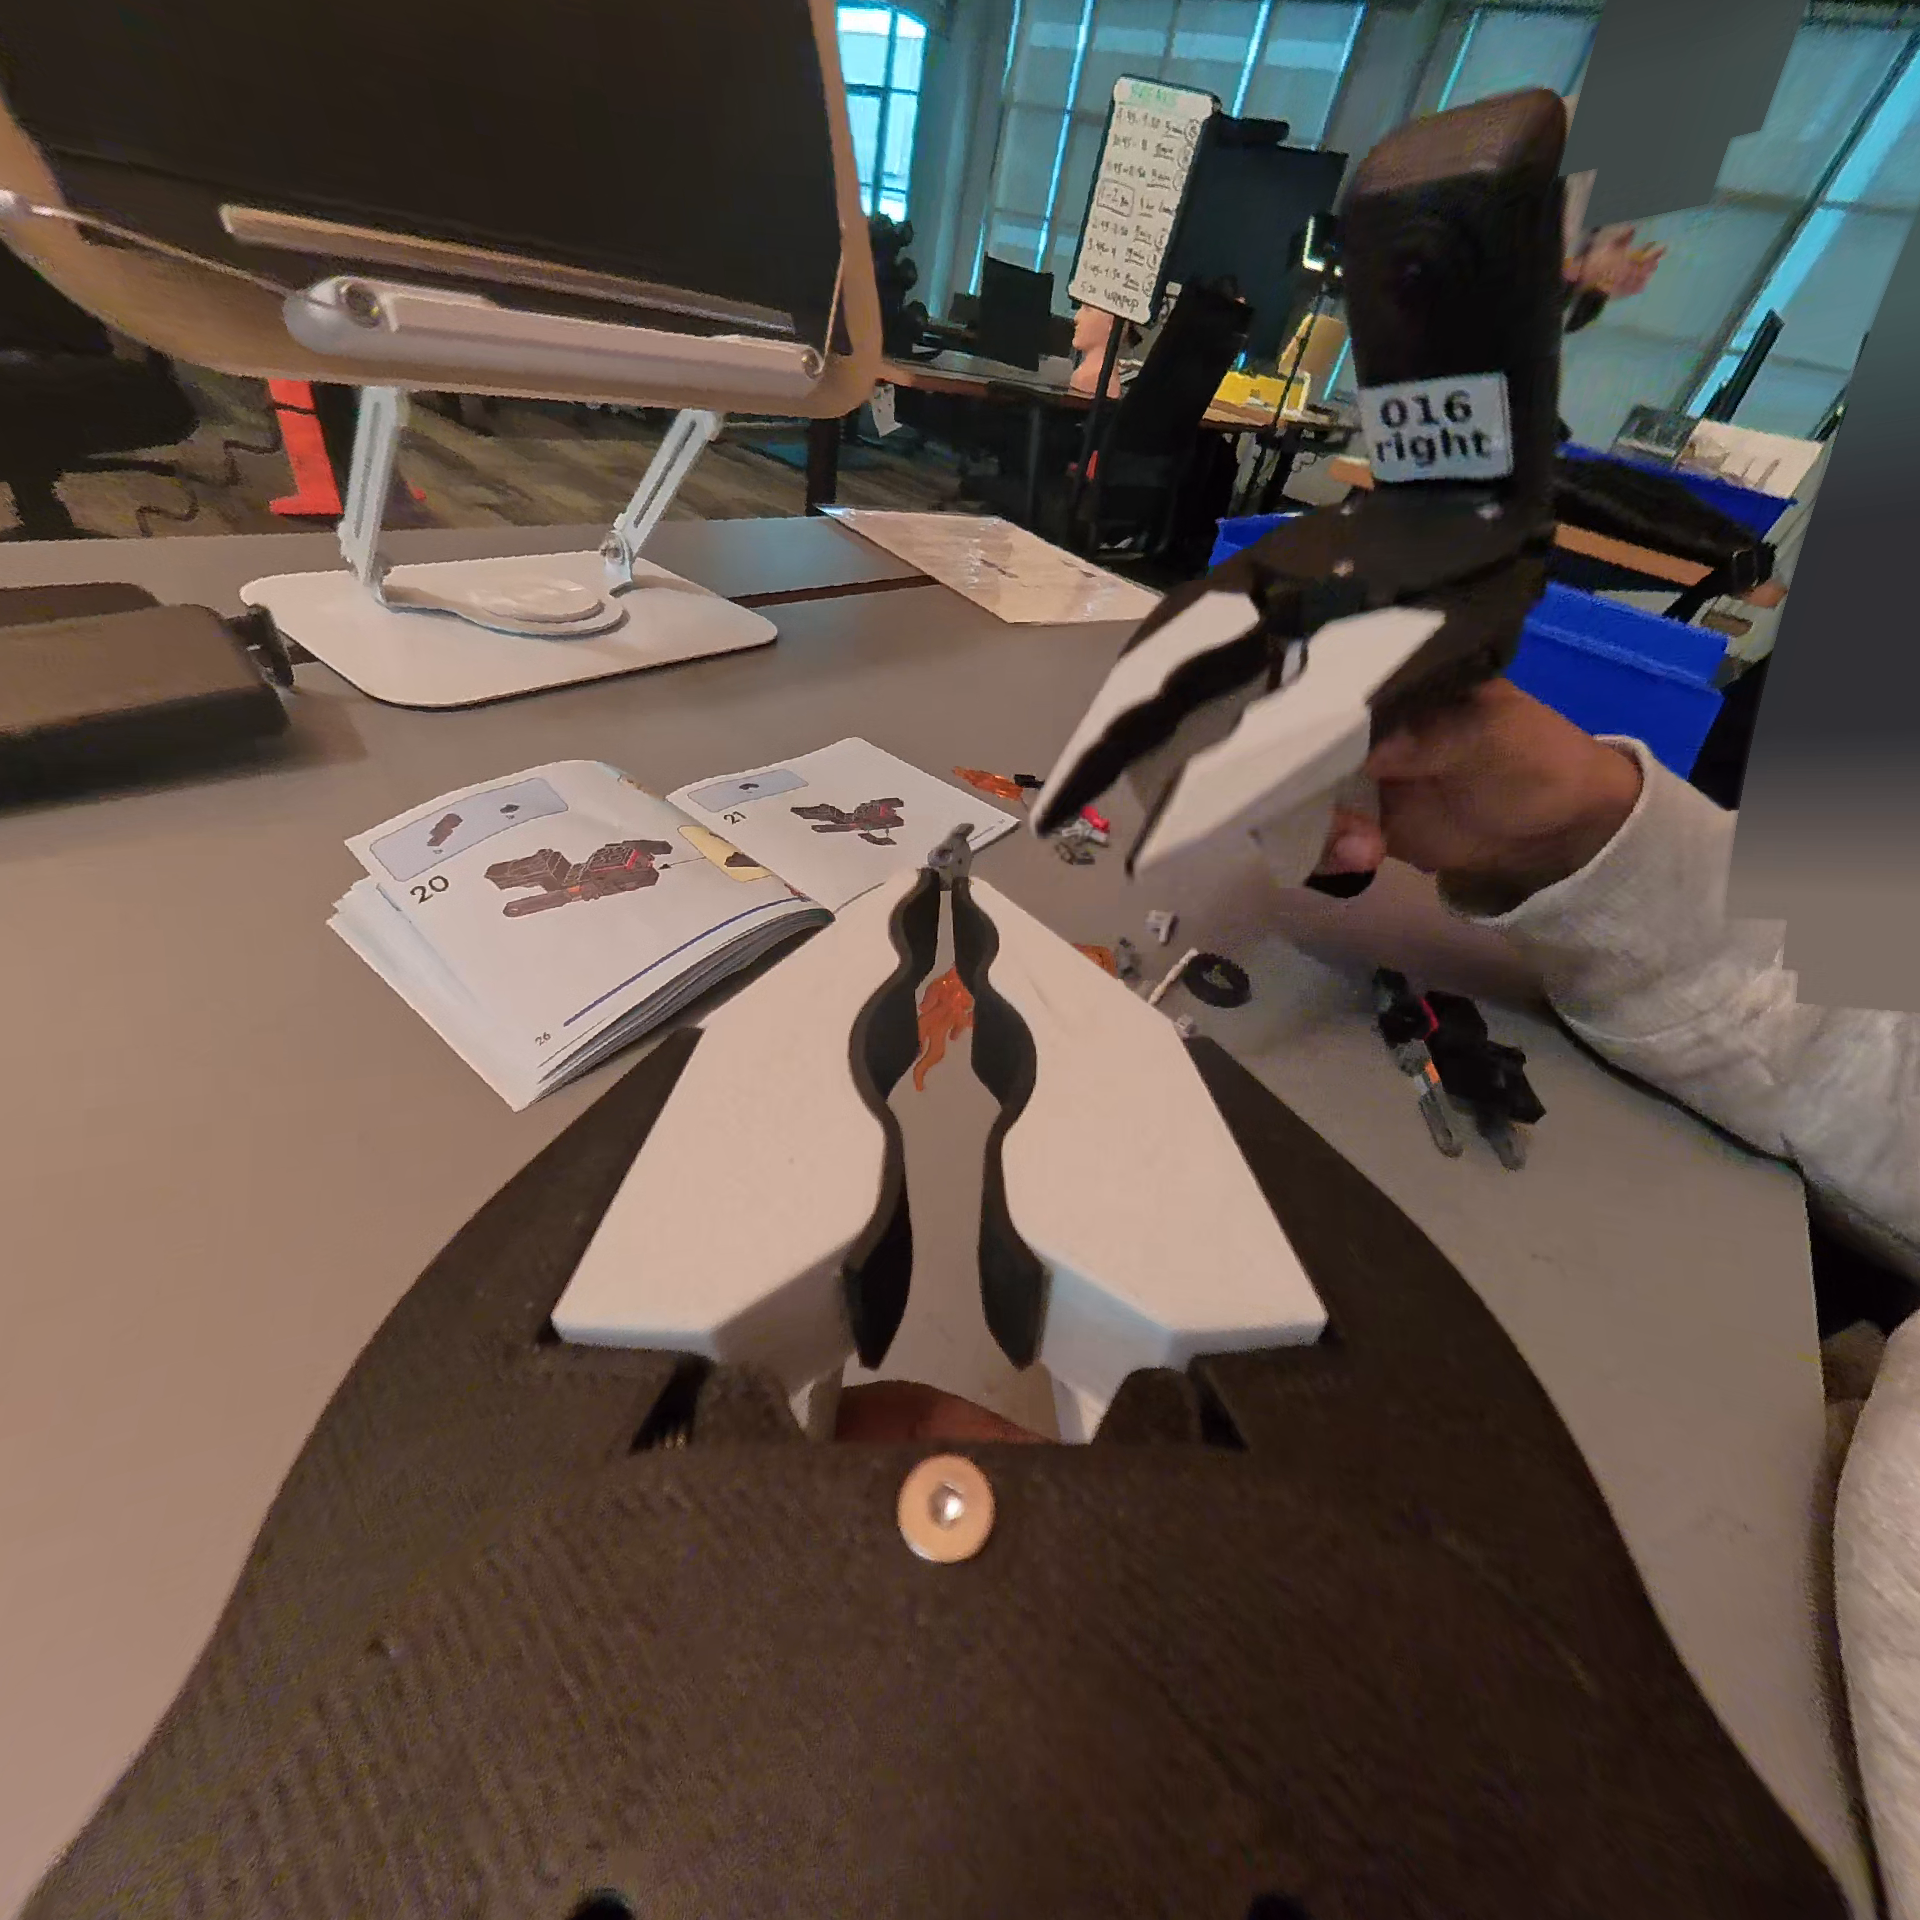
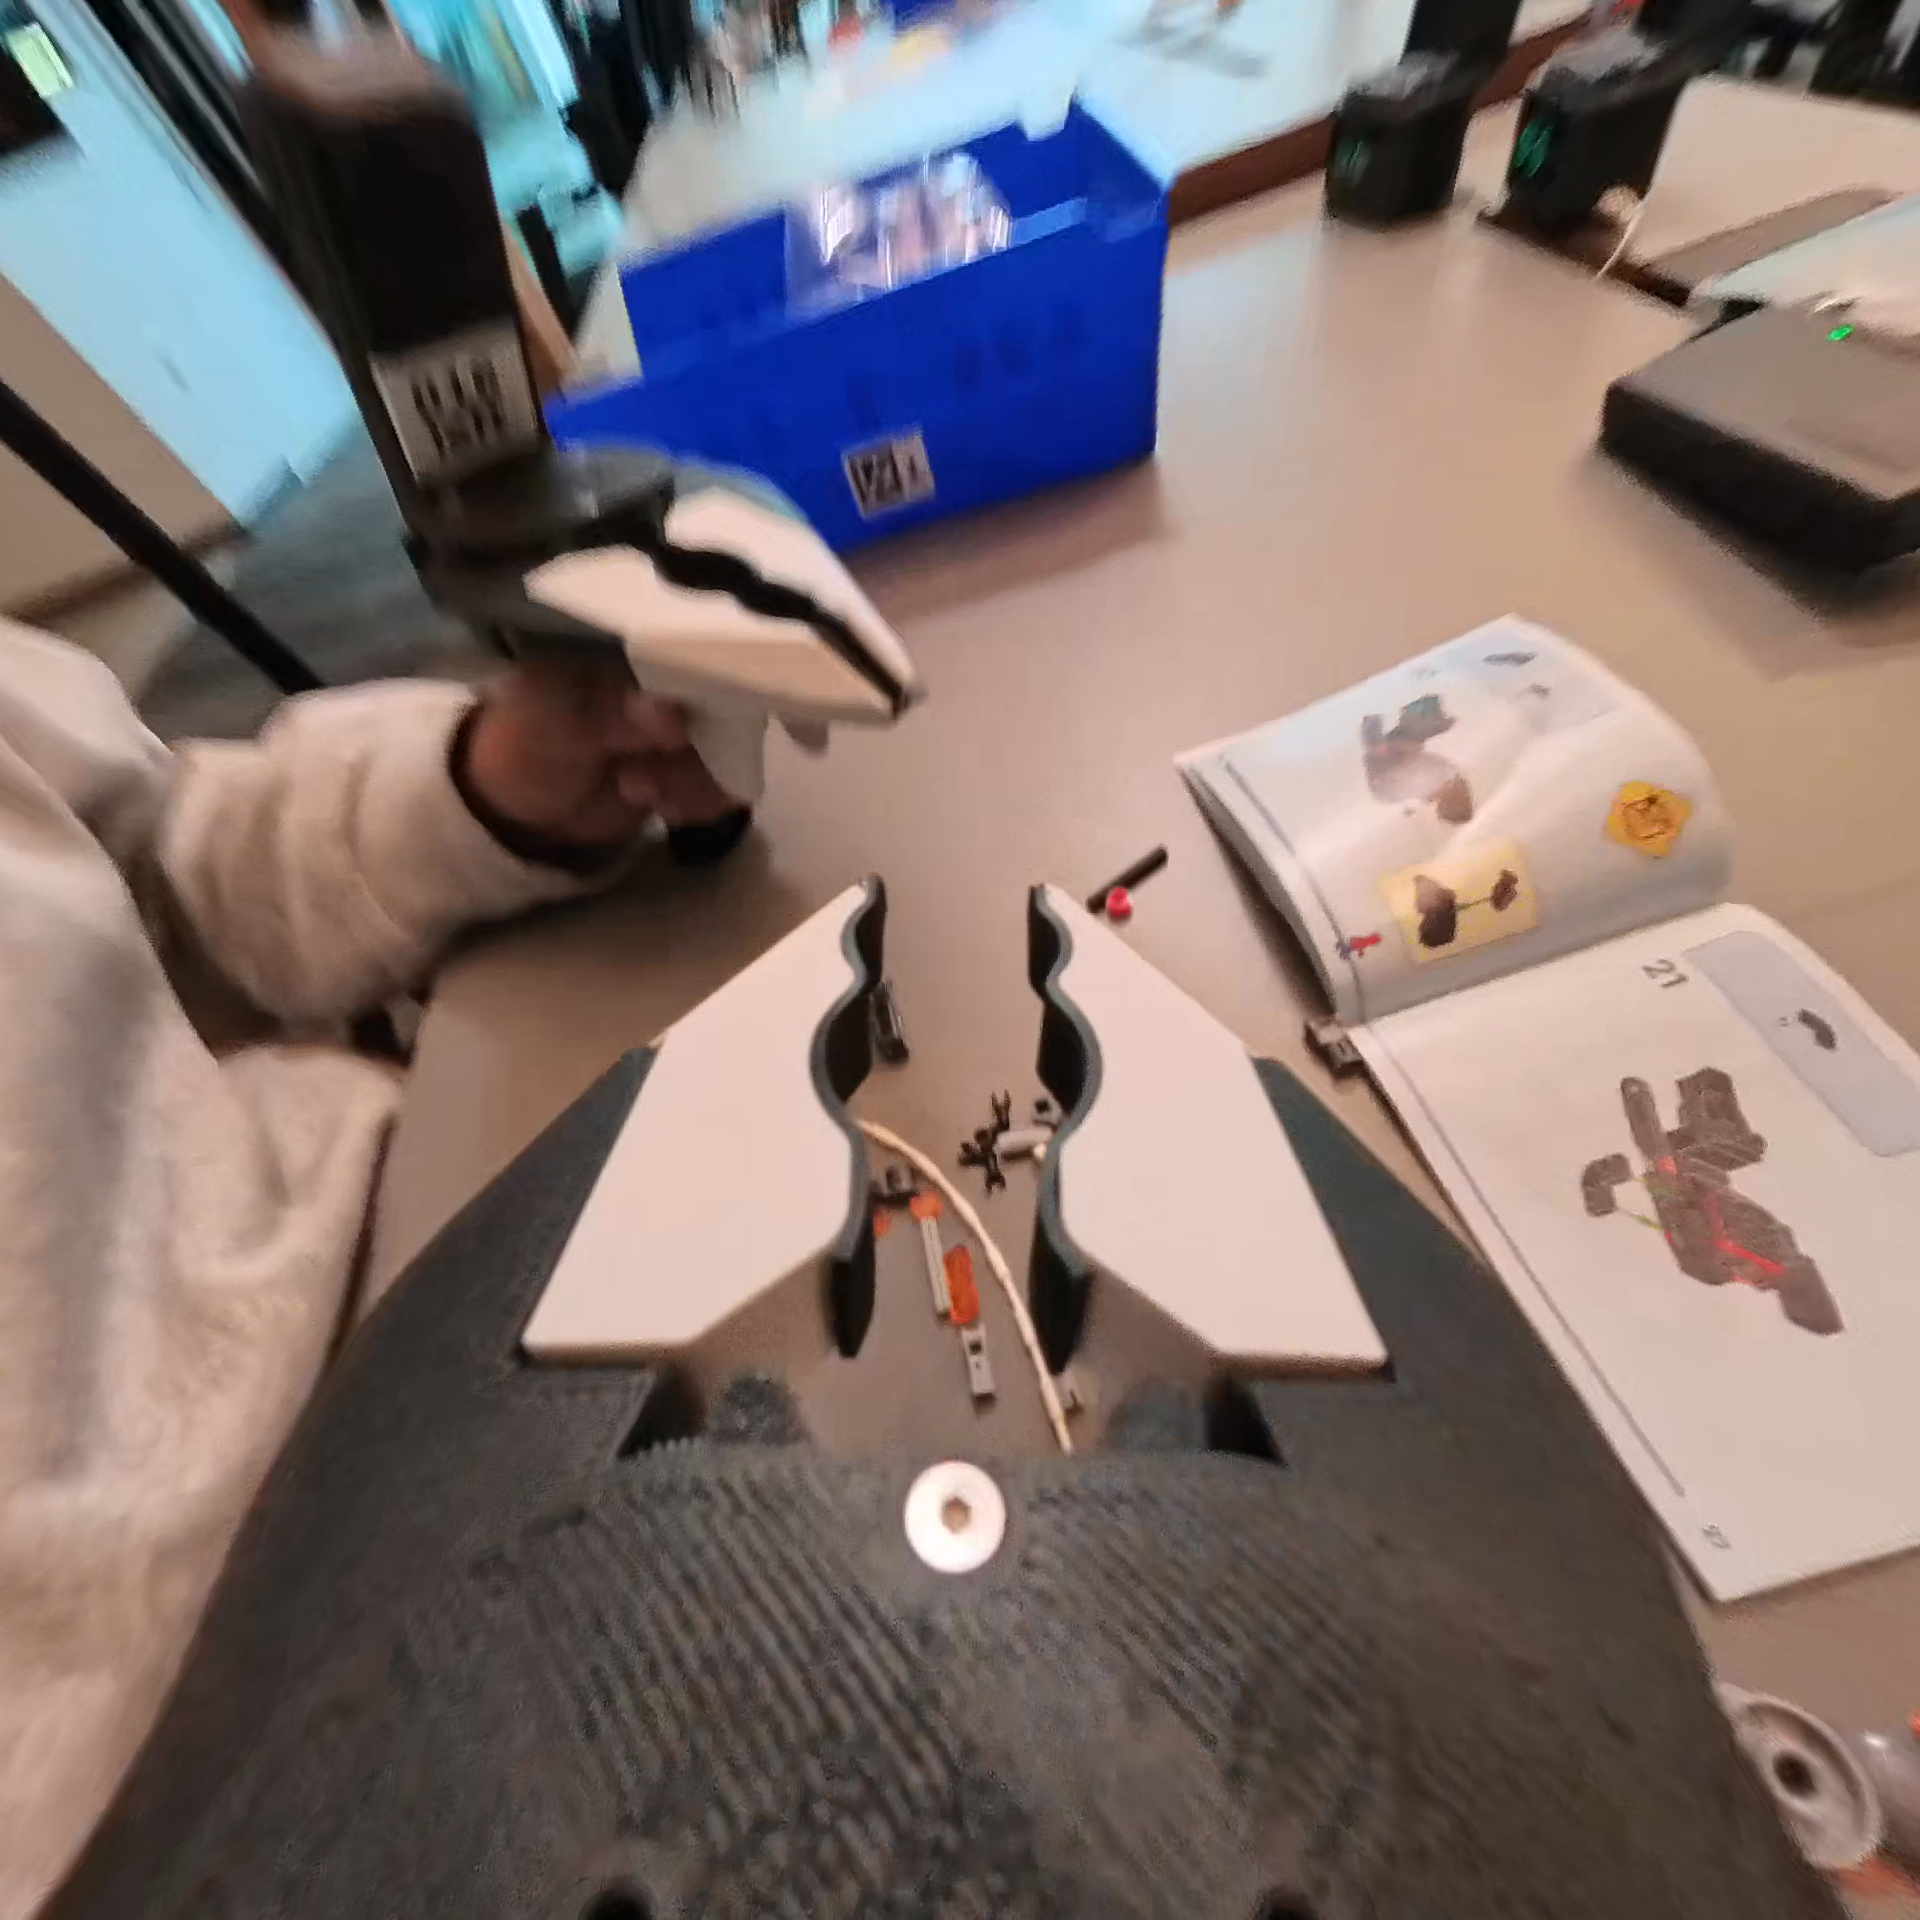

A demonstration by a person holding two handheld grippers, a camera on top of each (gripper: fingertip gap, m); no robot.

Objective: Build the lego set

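My left gripper (image 1: 951, 878) is shut on a small grey lego piece (image 1: 952, 850), held above the table in front of the open instruction booklet (image 1: 582, 914). An orange flame piece (image 1: 940, 1023) lies on the table below its fingers. My right gripper (image 2: 956, 914) is open and empty, above several small loose pieces (image 2: 992, 1143) and an orange and grey bar (image 2: 956, 1278). It also shows in the left wrist view (image 1: 1091, 831), held up at the right. A black part-built model (image 1: 1455, 1060) lies at the right. The left gripper (image 2: 899, 696) shows in the right wrist view.
A tablet on a white stand (image 1: 499, 613) is at the back left, with a black box (image 1: 125, 686) beside it. A blue bin (image 2: 894, 343) stands on the table behind the grippers. The booklet (image 2: 1621, 1143) lies right of my right gripper. A person's sleeved arm (image 1: 1683, 966) rests on the table. The tips of one gripper are about 5 centimeters away from the tips of the other. The black part-built model (image 1: 1455, 1060) lies around 15 centimeters away from my right fingertips.
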